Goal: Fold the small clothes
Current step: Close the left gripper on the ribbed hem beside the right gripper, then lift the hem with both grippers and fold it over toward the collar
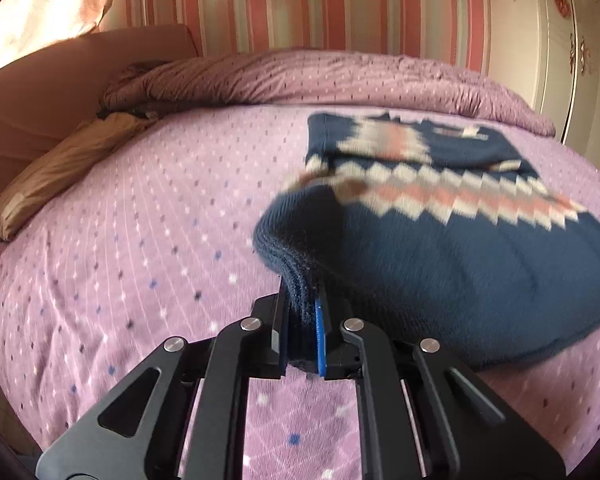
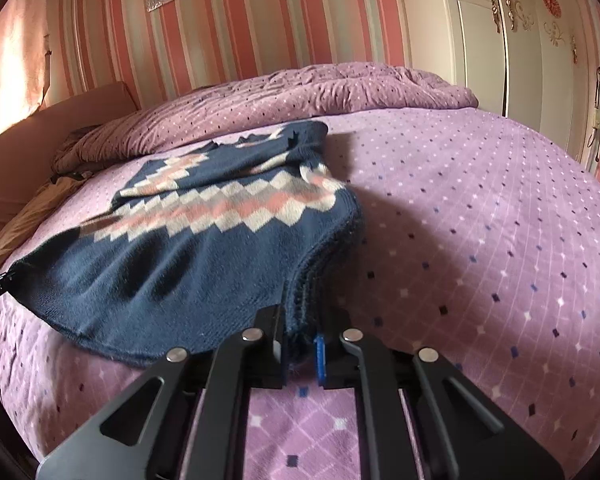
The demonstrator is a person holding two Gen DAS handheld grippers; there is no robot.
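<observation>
Here both tongs are pinching the same garment, a small navy knitted sweater (image 1: 440, 240) with a band of white and pink diamonds, which lies on the bed (image 1: 140, 240) over its lilac dotted cover. The left tongs (image 1: 302, 320) are pressed together on a bunched ribbed corner of the hem, with the knit squeezed between the black finger and the blue pad. The right tongs (image 2: 300, 332) grip the other hem corner the same way. In the right wrist view the tip of the left tongs shows at the far left edge, holding its corner taut, so the hem is strung between the two hands and sags a little in the middle.

The relation that matters is this: the sweater stretches away from both tongs, its long axis running from the held hem toward the far end, which rests flat on the cover near the bunched purple quilt (image 2: 320, 88). A sleeve seems already laid across the upper body, though blur makes that part hard to read. The near part is lifted off the bed while the far part rests on it. Neither hand is clearly nearer the far end; each holds its own side.

Judging by this, the step in hand is the fold of the bottom half over the top. It calls for carrying both corners forward together along that long axis, level with one another, so the hem lands square on the far end and not skewed.
</observation>
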